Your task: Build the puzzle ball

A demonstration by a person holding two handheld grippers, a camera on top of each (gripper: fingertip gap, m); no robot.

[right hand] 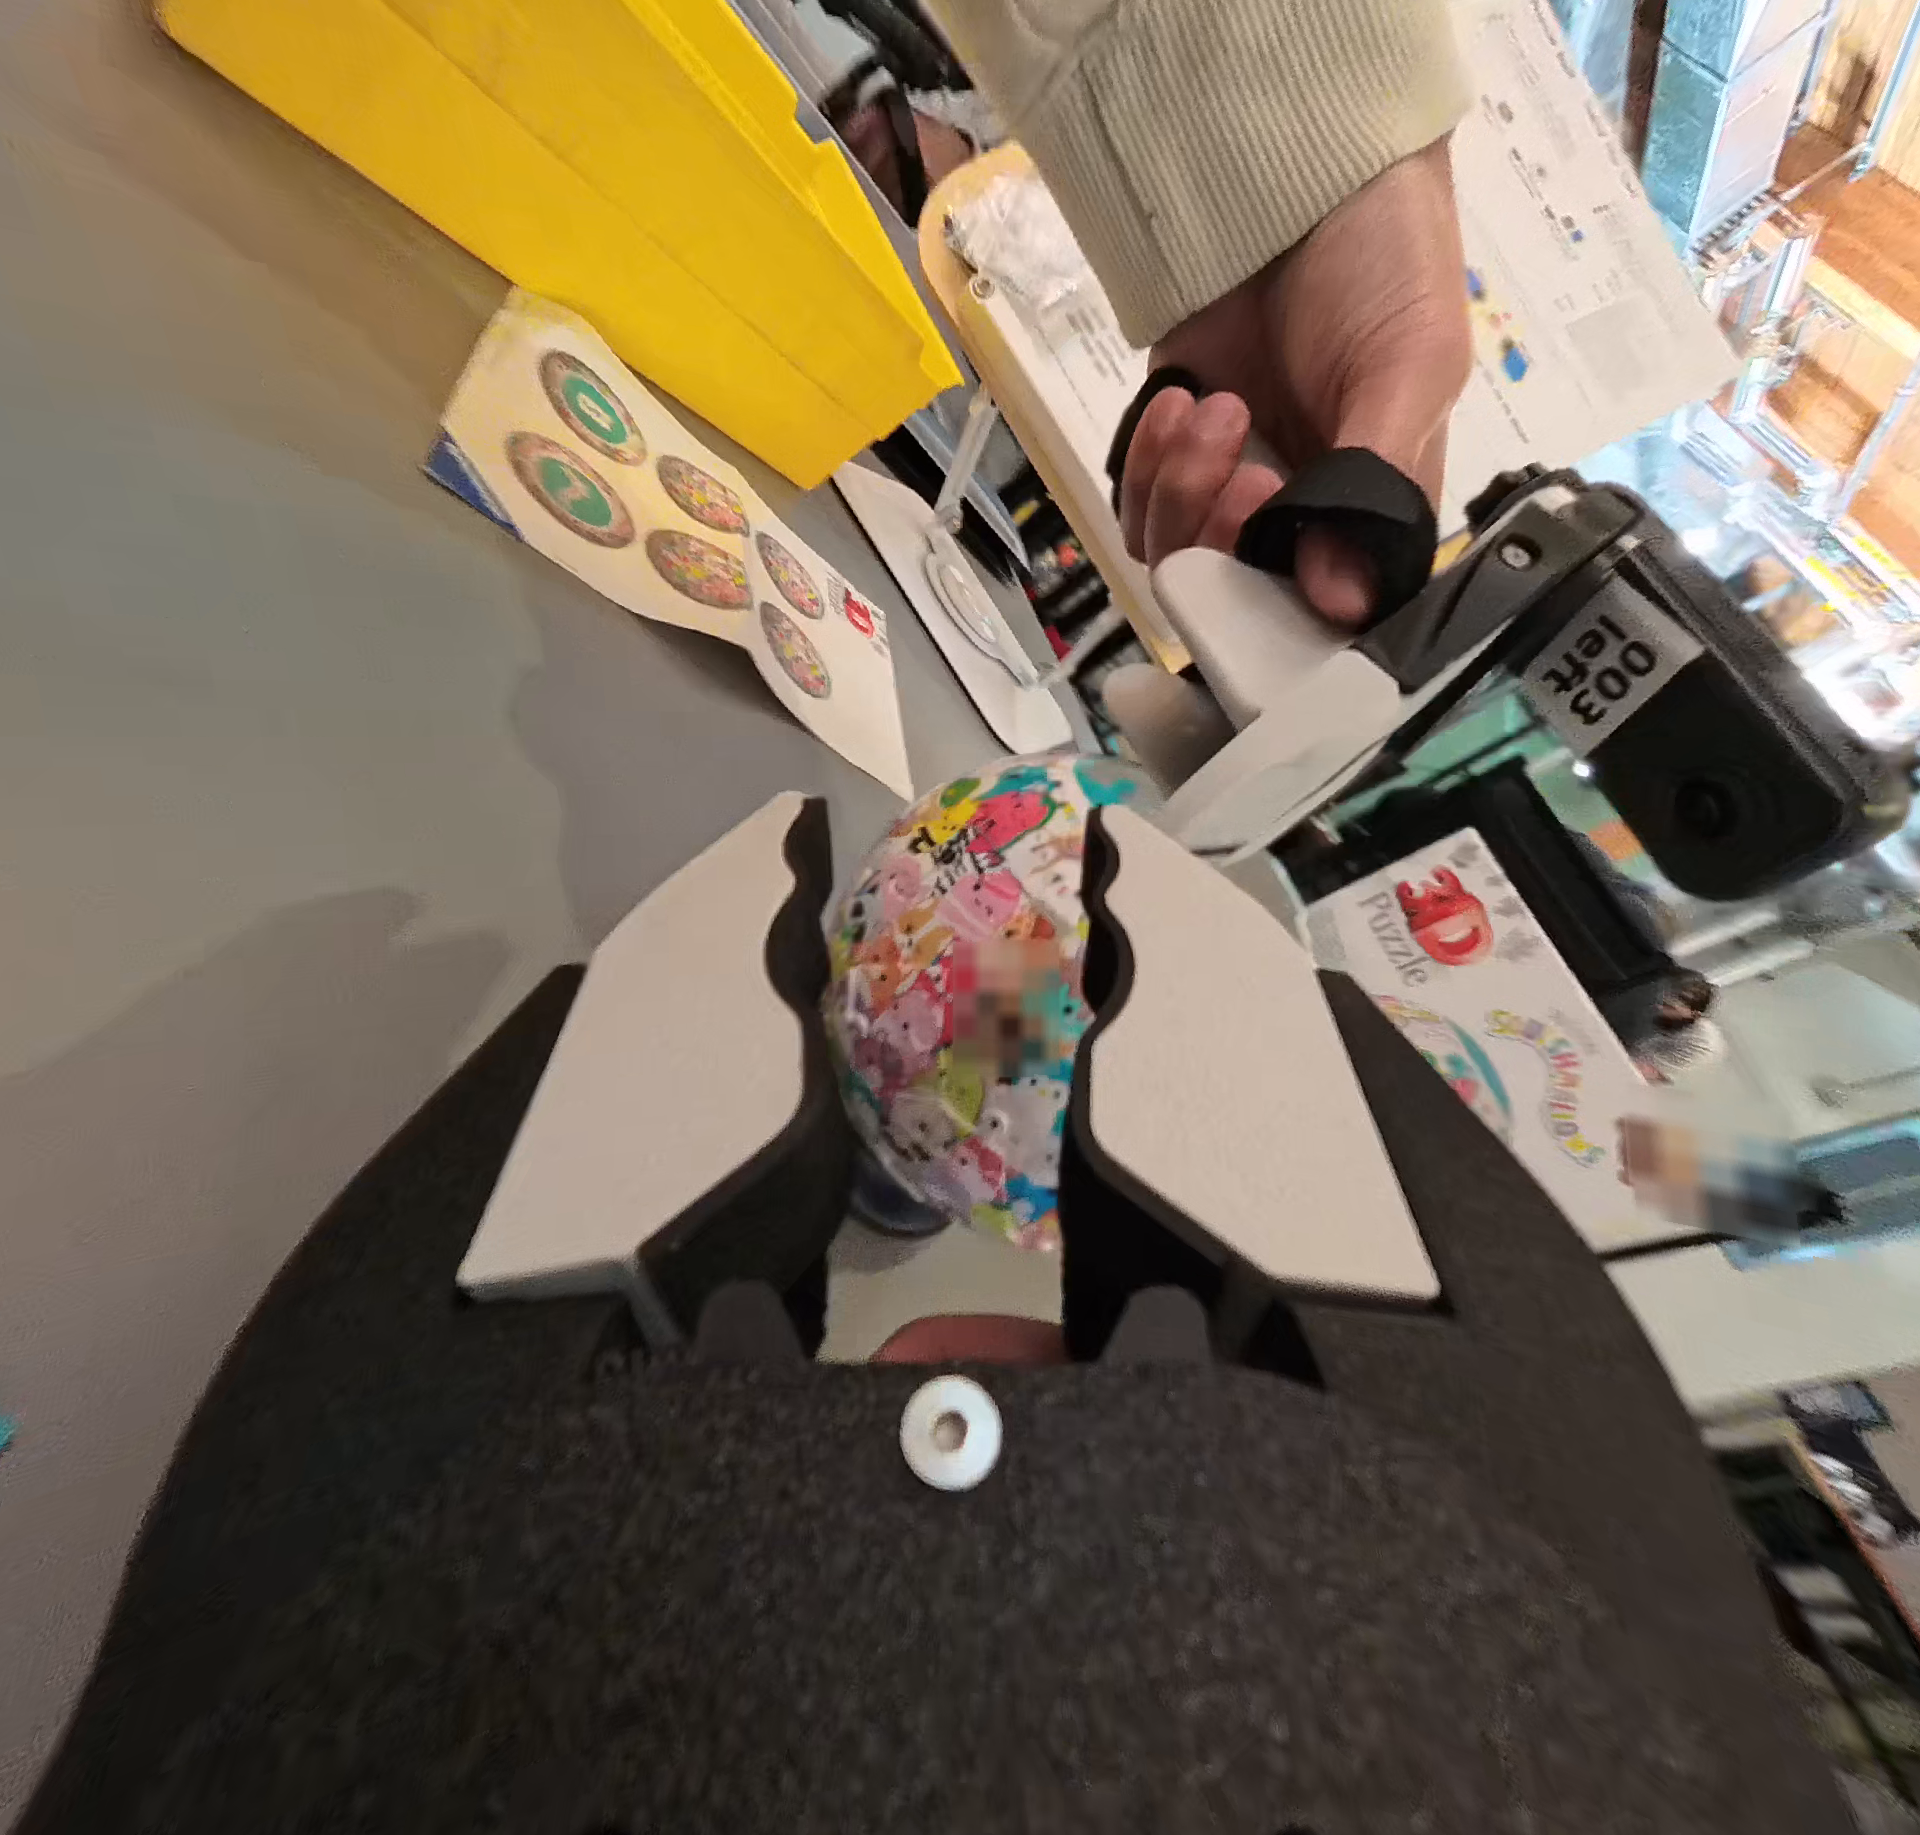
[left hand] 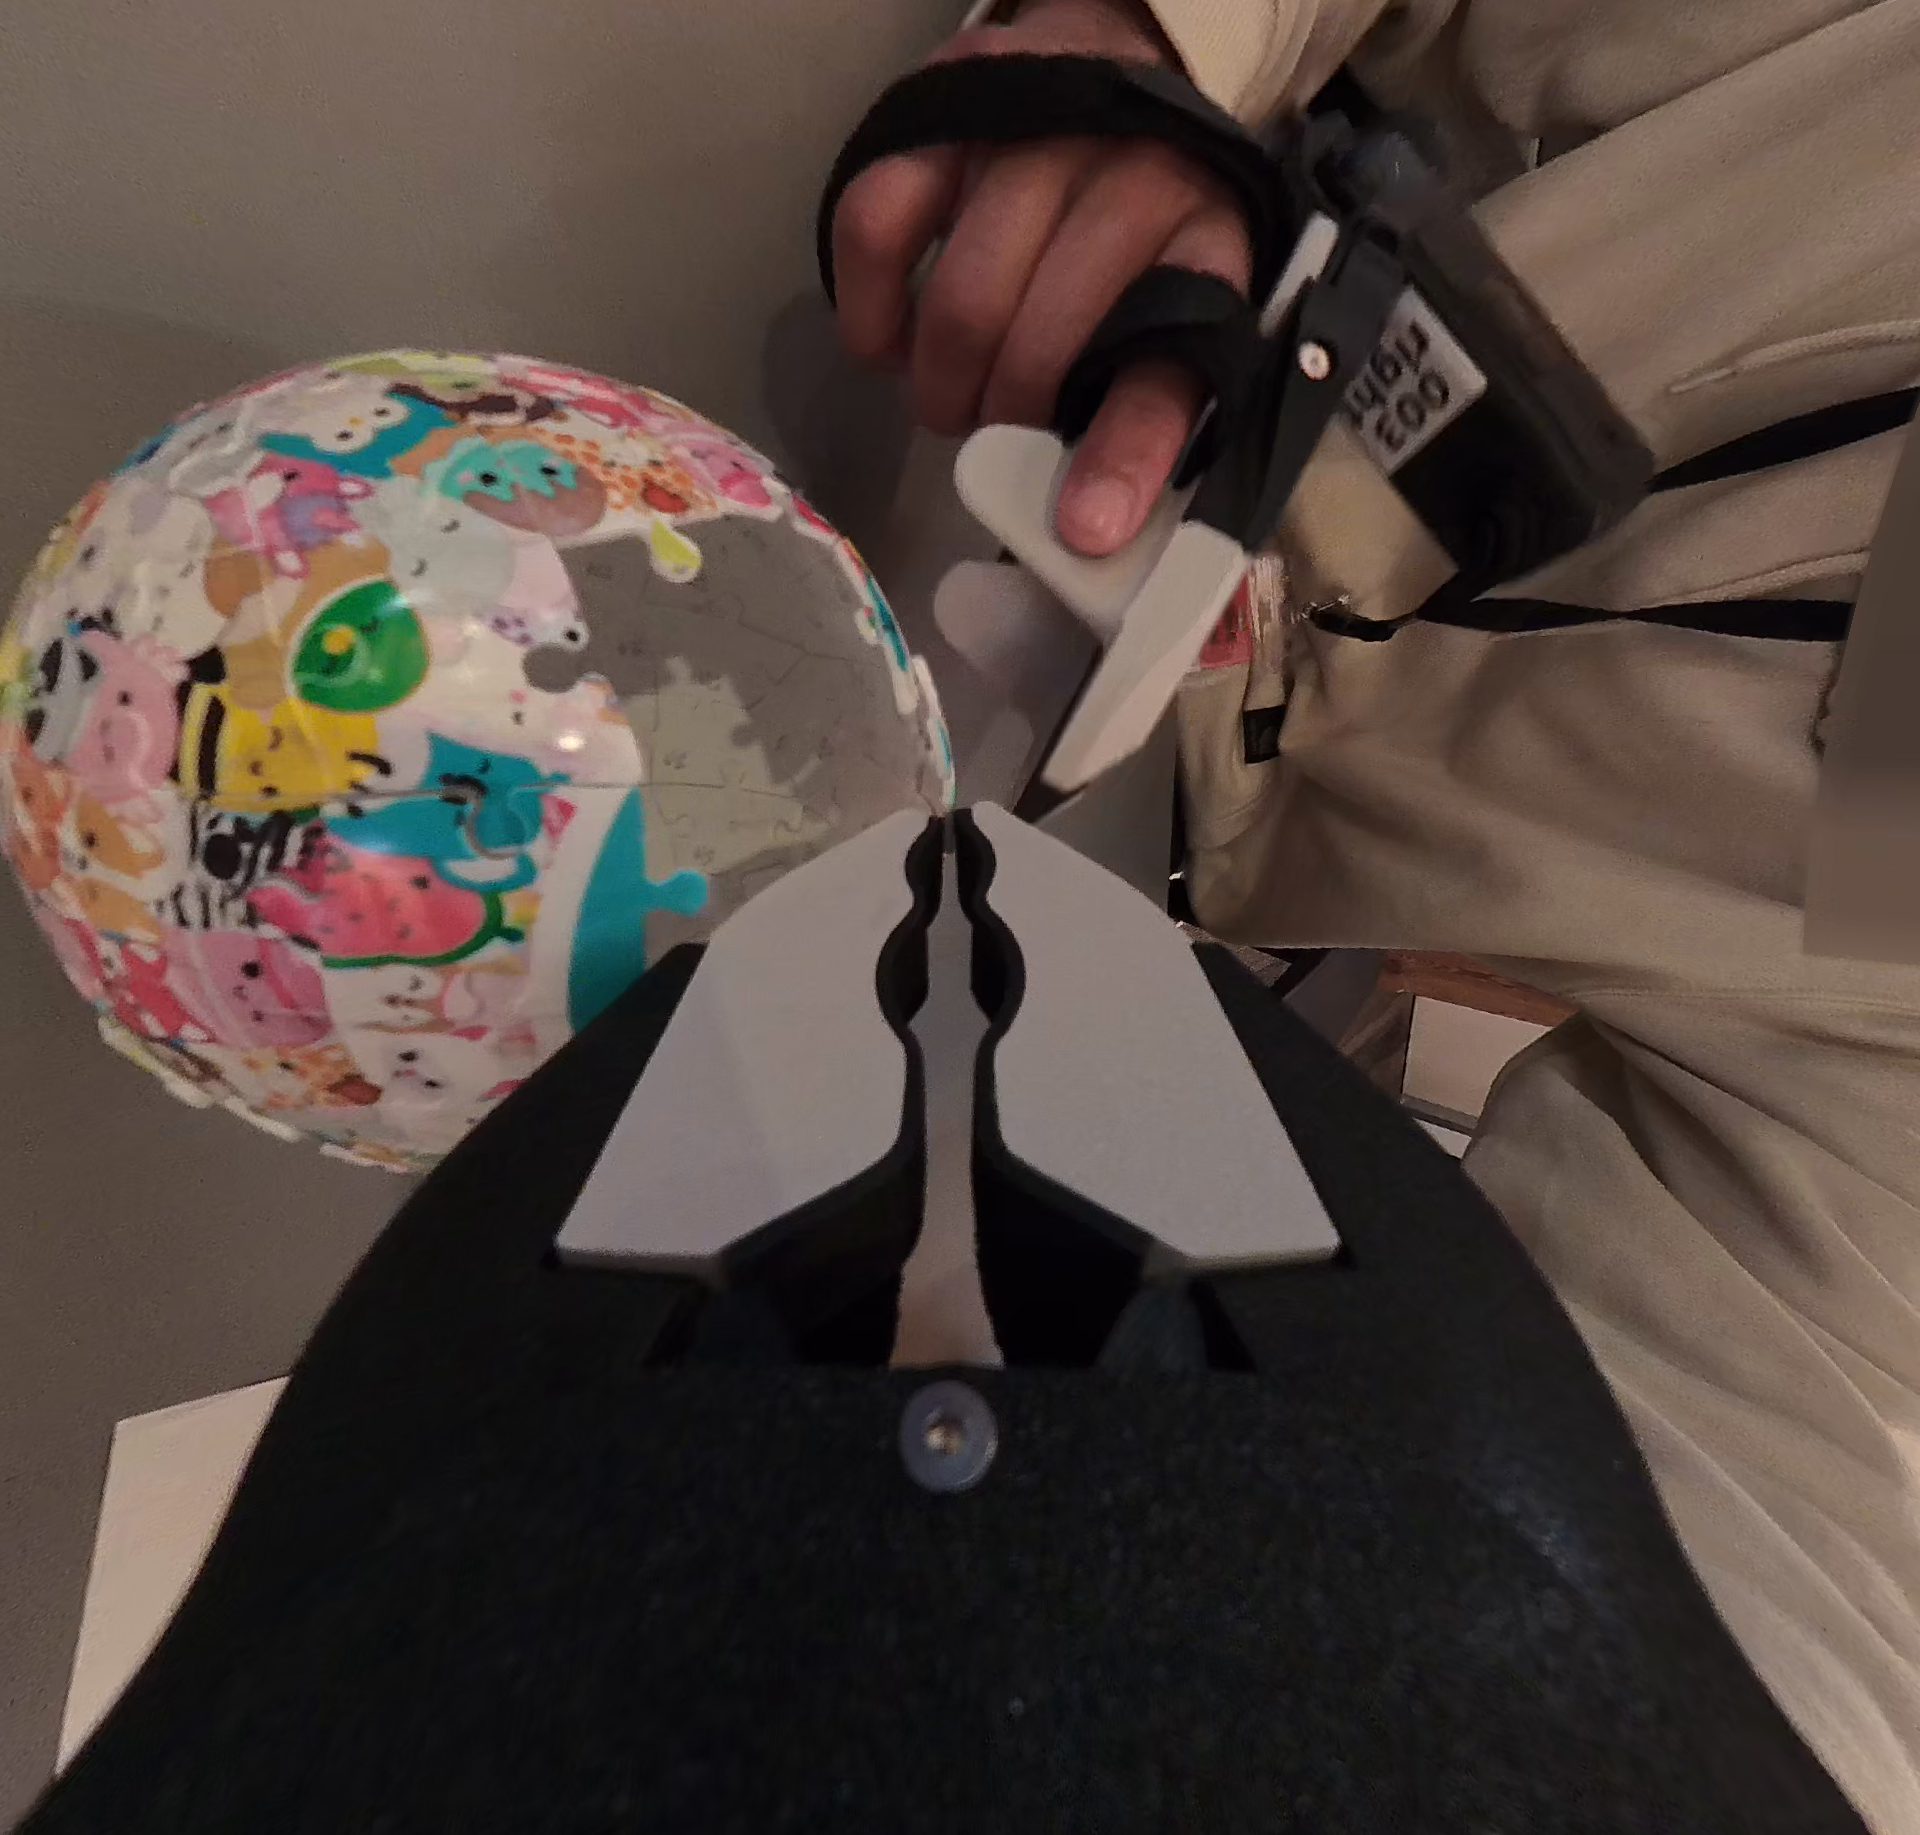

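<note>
The puzzle ball [left hand: 364, 746] is a shell printed with colourful cartoon animals. It has an open gap that shows its grey inside [left hand: 717, 684]. My left gripper [left hand: 948, 835] is shut on the rim of that gap at the ball's right side. In the right wrist view the ball [right hand: 935, 1089] lies just beyond my right gripper [right hand: 956, 829], which is open with its fingers spread about as wide as the ball. The left gripper [right hand: 1153, 746] reaches the ball from the upper right there. In the left wrist view the right gripper [left hand: 997, 580] hangs open to the right of the ball.
A grey table [right hand: 260, 746] carries yellow folders [right hand: 582, 175] at the back, a picture instruction sheet [right hand: 665, 538], a white stand [right hand: 966, 590] and the puzzle box [right hand: 1455, 1006] at right. A white sheet [left hand: 156, 1577] lies near me. The person's beige sleeves are close on the right.
</note>
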